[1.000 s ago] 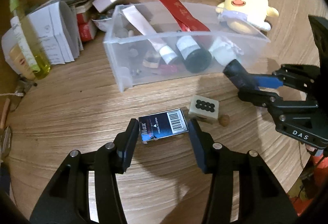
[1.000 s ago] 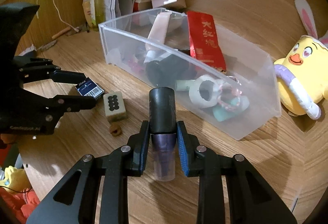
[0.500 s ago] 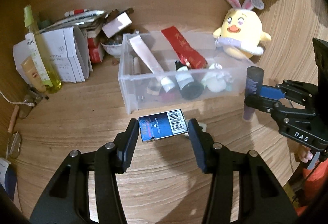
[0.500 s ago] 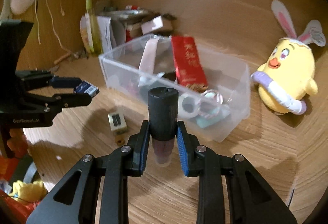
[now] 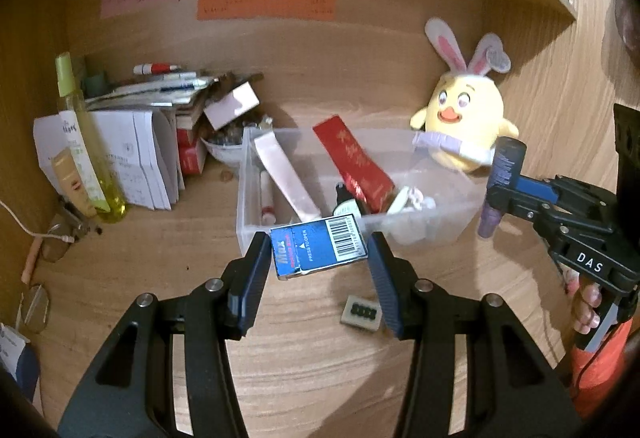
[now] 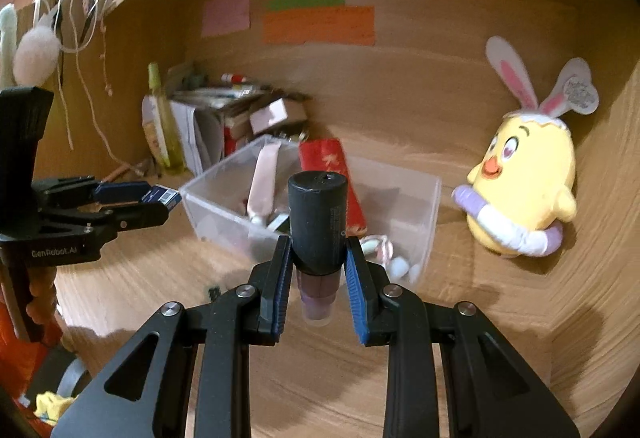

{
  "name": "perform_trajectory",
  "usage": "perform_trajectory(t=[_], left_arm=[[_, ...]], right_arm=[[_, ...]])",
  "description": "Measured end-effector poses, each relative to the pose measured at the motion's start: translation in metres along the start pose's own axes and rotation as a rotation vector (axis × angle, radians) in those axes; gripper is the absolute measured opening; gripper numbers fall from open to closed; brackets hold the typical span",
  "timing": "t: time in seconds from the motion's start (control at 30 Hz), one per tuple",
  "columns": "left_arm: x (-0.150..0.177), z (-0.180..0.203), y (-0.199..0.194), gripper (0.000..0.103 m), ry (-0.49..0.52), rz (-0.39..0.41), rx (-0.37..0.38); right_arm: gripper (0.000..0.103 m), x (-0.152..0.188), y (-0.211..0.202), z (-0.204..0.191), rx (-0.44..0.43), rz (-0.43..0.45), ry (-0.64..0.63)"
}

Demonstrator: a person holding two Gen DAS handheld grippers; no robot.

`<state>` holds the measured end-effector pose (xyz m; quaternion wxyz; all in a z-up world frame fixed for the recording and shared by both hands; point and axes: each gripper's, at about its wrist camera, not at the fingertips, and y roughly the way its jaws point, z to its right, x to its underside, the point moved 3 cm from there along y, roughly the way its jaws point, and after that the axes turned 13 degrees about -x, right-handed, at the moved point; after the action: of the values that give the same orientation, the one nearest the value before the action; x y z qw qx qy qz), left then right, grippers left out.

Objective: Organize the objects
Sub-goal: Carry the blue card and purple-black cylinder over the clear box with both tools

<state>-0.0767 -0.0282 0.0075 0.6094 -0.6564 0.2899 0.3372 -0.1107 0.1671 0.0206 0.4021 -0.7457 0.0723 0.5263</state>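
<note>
My left gripper [image 5: 318,256] is shut on a small blue box [image 5: 318,248] with a barcode and holds it in the air just in front of the clear plastic bin [image 5: 432,228]. My right gripper [image 6: 316,264] is shut on a black-capped purple bottle [image 6: 318,224], held upright above the desk to the right of the bin [image 6: 224,213]. The bin holds a red packet [image 5: 352,161], a white tube [image 5: 284,177] and a dark bottle. The right gripper with its bottle [image 5: 502,189] shows in the left wrist view, and the left gripper [image 6: 156,199] in the right wrist view.
A cream tile with black dots [image 5: 362,314] lies on the desk below the left gripper. A yellow chick plush with rabbit ears [image 5: 460,129] sits right of the bin. Papers, boxes and a yellow-green spray bottle [image 5: 86,153] crowd the back left. Glasses [image 5: 36,308] lie at left.
Both grippers have risen from the desk with their objects. The blue box went up off the wood toward the bin's front wall; the bottle was lifted and turned upright.
</note>
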Motion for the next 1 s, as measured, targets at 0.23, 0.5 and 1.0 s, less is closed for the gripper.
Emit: perform_trajectory(t=[0.23,0.5,1.0], left_arm=[[-0.019,-0.003,0.0,0.049,-0.024,0.033,0.001],[-0.037,-0.005,0.004,0.049,-0.044,0.061,0.001],[-0.043,-0.004,0.049,0.049,-0.059,-0.011,-0.007]], right_arm=[[0.023,-0.023,-0.005,0.008,0.024,0.055,0.001],[0.024,-0.04,0.007,0.02,0.05,0.065,0.01],[0.024,-0.033,0.052,0.047,0.101,-0.016,0.05]])
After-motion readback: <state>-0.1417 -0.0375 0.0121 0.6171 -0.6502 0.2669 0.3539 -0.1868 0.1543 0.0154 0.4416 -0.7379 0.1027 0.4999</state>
